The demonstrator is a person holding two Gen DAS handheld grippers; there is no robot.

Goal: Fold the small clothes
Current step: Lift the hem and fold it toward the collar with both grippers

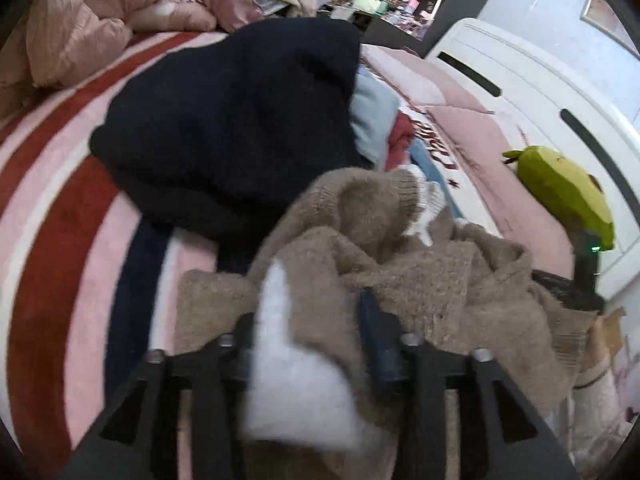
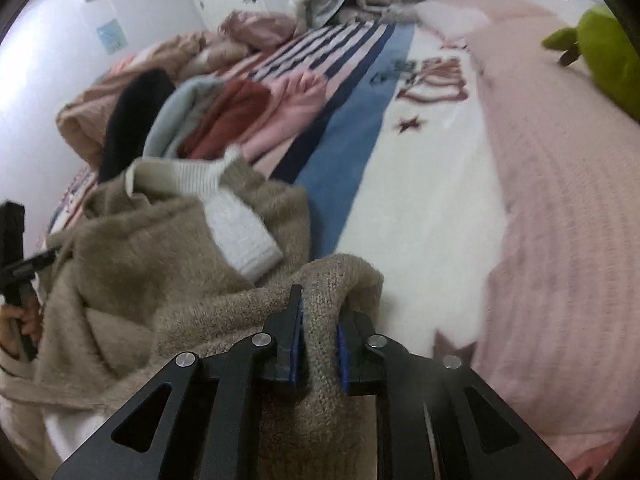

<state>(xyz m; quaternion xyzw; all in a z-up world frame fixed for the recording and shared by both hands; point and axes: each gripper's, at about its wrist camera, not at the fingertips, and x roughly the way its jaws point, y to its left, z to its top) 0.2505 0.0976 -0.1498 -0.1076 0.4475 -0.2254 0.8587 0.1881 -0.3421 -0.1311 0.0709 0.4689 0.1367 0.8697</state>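
Note:
A fuzzy tan sweater (image 1: 420, 264) with white patches and a white ribbed collar lies bunched in front of both grippers; it also shows in the right wrist view (image 2: 152, 264). My left gripper (image 1: 308, 320) is shut on a thick fold of the tan sweater, with a white patch (image 1: 288, 360) between the fingers. My right gripper (image 2: 320, 320) is shut on a tan knit edge of the same sweater. The left gripper and the hand that holds it show at the left edge of the right wrist view (image 2: 16, 264).
A pile of clothes lies behind the sweater: a navy garment (image 1: 240, 120), a light blue one (image 2: 180, 116), a dark red one (image 2: 232, 116) and a pink one (image 2: 288, 116). All rest on a striped bed blanket (image 2: 400, 208). A green plush toy (image 1: 568, 192) sits right. Crumpled bedding (image 1: 72, 32) lies far left.

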